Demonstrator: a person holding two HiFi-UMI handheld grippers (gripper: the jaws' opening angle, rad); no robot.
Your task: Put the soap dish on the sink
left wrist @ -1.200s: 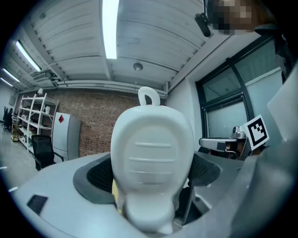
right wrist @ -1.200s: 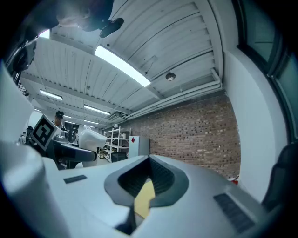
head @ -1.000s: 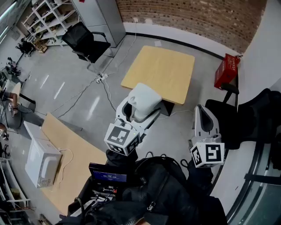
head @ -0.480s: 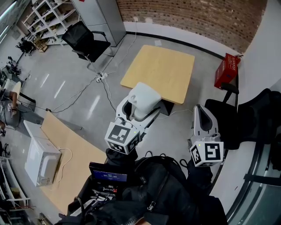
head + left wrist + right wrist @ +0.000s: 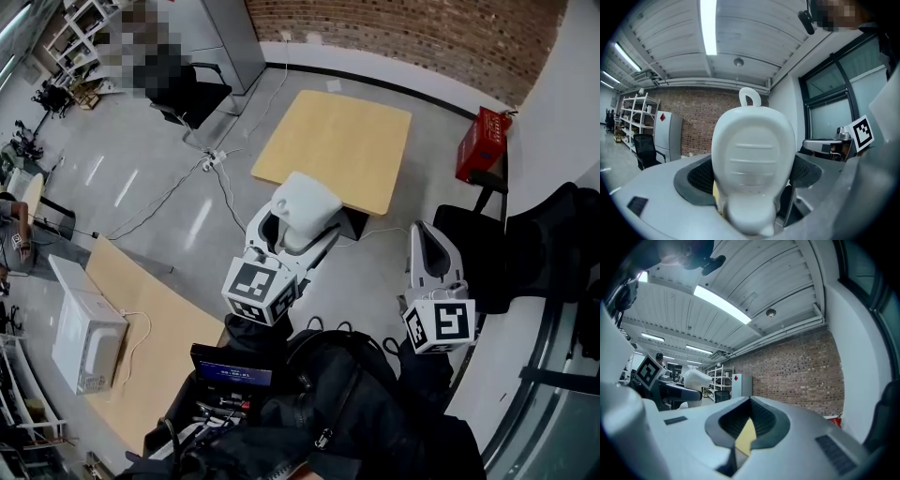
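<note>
Soap dish [image 5: 753, 159] sits clamped in left gripper [image 5: 295, 234] fingers; right gripper [image 5: 749, 427] fingers are closed, empty.

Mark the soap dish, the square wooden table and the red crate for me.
soap dish [image 5: 753, 154]: left gripper view, its ribbed white face
square wooden table [image 5: 337, 141]: head view, middle of bare top
red crate [image 5: 480, 146]: head view, its near side

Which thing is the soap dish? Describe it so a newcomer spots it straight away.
In the head view, find the square wooden table. Just below it in the picture, the left tool clamps the soap dish: a rounded white shell with a small loop at one end. The right tool beside it holds nothing.
</note>
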